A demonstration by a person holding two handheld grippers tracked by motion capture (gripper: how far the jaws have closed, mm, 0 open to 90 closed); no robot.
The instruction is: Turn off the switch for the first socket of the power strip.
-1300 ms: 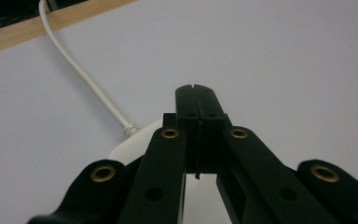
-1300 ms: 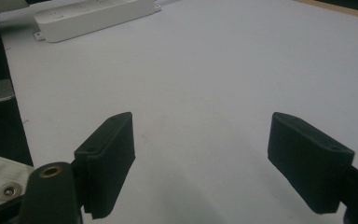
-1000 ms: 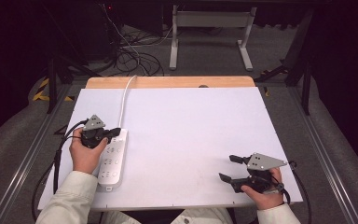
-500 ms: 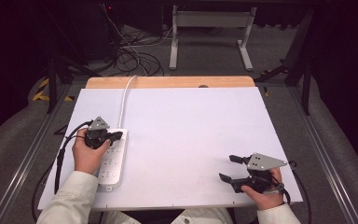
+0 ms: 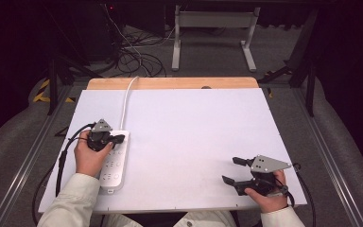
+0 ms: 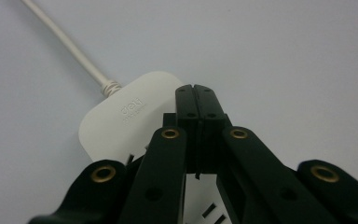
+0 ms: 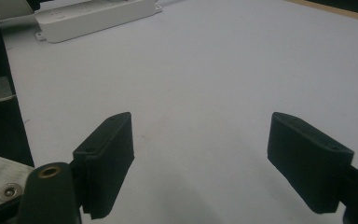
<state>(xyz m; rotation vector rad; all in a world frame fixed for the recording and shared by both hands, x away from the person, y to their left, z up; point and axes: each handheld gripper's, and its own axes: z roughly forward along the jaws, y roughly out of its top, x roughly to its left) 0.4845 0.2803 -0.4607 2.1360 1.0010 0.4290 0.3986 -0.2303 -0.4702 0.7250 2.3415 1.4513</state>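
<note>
A white power strip (image 5: 113, 163) lies along the table's left side, its white cord (image 5: 125, 102) running off the far edge. My left gripper (image 5: 120, 138) hovers over the strip's far end with its jaws pressed together and nothing between them; the left gripper view shows that gripper (image 6: 196, 93) above the rounded cord end of the strip (image 6: 121, 121). My right gripper (image 5: 230, 170) rests near the front right corner, jaws wide apart and empty. In the right gripper view its gripper (image 7: 200, 154) faces bare tabletop, with the strip (image 7: 93, 16) far off at top left.
The white tabletop (image 5: 194, 132) has a wooden strip (image 5: 170, 83) along its far edge. Beyond the table are tangled cables (image 5: 137, 59) and a metal stand (image 5: 212, 38) on the floor. Black cables (image 5: 64, 156) trail from the left gripper off the table's left edge.
The left gripper has shifted slightly toward the far end of the power strip, still shut. The right gripper has stayed in place, open.
</note>
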